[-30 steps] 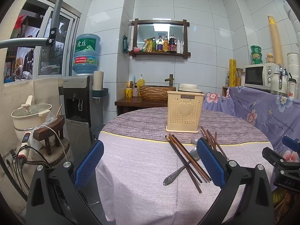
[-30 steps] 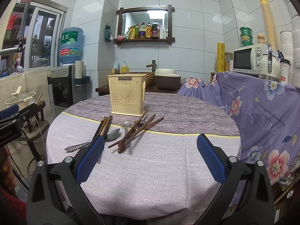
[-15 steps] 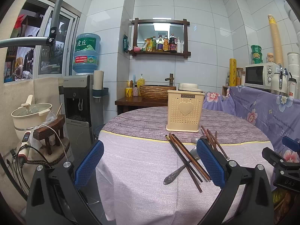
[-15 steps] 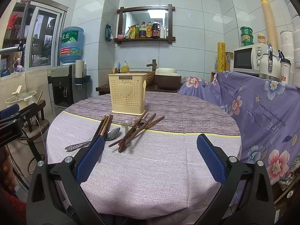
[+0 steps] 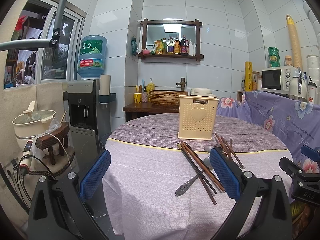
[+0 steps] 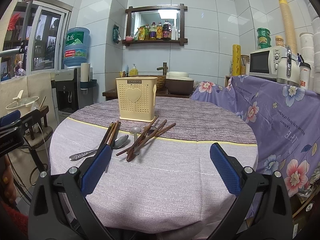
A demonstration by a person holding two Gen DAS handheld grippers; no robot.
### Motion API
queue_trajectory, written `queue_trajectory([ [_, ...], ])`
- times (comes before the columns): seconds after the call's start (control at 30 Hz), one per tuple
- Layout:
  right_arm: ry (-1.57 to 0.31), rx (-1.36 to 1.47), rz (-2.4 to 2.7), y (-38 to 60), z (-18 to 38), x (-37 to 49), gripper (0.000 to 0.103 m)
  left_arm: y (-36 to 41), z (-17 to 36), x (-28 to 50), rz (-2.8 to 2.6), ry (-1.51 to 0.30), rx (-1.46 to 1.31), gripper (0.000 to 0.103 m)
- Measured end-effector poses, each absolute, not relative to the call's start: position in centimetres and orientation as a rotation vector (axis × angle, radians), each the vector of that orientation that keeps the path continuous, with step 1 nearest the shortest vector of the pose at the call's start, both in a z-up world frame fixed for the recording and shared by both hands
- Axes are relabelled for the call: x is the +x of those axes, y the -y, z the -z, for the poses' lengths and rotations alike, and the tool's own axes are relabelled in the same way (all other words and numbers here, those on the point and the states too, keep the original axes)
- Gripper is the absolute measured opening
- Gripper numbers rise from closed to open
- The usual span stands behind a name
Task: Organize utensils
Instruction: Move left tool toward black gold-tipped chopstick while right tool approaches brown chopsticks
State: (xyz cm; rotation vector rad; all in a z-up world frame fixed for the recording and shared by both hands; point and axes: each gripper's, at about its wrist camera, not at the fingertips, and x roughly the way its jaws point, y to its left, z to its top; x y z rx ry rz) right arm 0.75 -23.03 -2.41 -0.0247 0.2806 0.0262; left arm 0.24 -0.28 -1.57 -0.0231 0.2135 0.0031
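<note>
A cream perforated utensil holder (image 5: 197,119) (image 6: 136,100) with a heart stands upright on the round table. In front of it lie dark wooden chopsticks (image 5: 200,171) (image 6: 113,133) crossing a metal spoon (image 5: 187,185) (image 6: 100,148), and a second chopstick bundle (image 5: 228,150) (image 6: 149,138) over a small metal spoon (image 6: 135,138). My left gripper (image 5: 160,177) is open and empty, held over the table's near left edge. My right gripper (image 6: 160,172) is open and empty too, hovering short of the utensils.
A floral purple cloth (image 6: 280,112) covers the counter at right, with a microwave (image 6: 266,63) on it. A water dispenser (image 5: 88,104) and a pot on a stool (image 5: 34,120) stand left. Bare tablecloth (image 6: 160,180) lies near the grippers.
</note>
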Motion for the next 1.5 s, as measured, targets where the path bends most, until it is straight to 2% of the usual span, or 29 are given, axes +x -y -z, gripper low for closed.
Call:
queue_trajectory([
  [0.23,-0.316,-0.032,-0.019,23.1,2.8,1.6,0.098,-0.2,2.0,0.9,0.015,-0.228,-0.008,0.098],
  [0.87,-0.501,-0.055,0.012,25.2,4.5,9.2,0.098,-0.2,2.9,10.1,0.114,-0.521,0.044,0.098],
  [0.93,-0.509,-0.076,0.009,24.9,4.4,10.2,0.098,0.3,2.8,11.7,0.147,-0.563,0.048,0.096],
  [1.2,-0.552,-0.083,-0.034,24.2,3.8,13.6,0.098,2.2,4.6,18.2,0.25,-0.808,0.01,0.075],
  [1.5,-0.657,0.008,-0.05,25.7,3.5,18.3,0.098,2.8,5.9,20.1,0.227,-0.882,0.058,0.074],
])
